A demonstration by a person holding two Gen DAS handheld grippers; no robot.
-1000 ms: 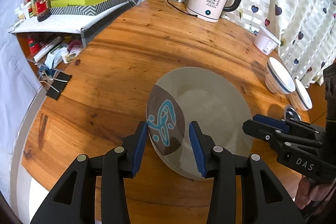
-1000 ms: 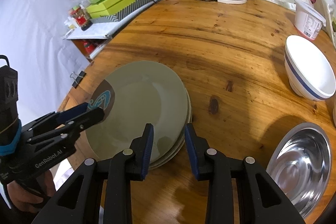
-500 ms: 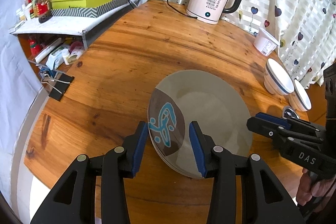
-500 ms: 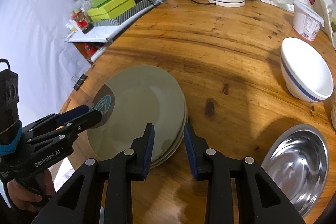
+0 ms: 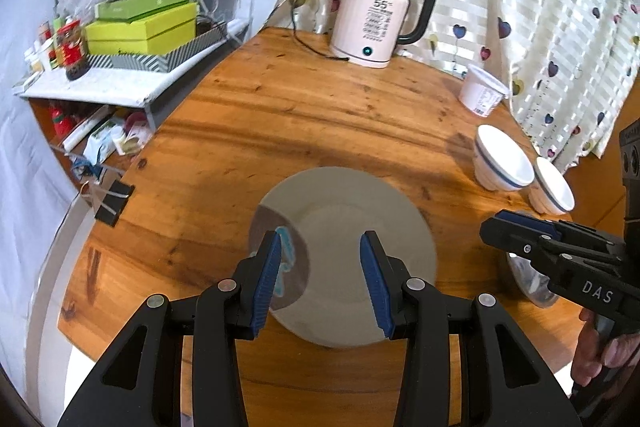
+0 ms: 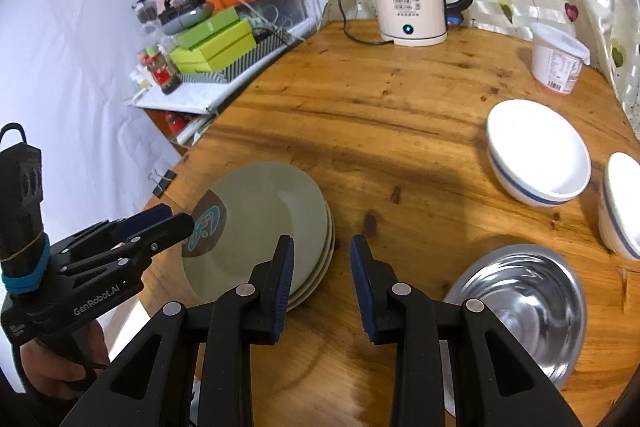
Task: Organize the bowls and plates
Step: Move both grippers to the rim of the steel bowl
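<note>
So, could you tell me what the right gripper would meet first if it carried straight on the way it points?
Probably the bare wooden table, just right of the stack of plates; the right gripper is open and empty, though depth is uncertain.

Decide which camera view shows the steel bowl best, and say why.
The right wrist view: the steel bowl lies nearly whole beside the plates. In the left wrist view the right gripper hides most of it.
</note>
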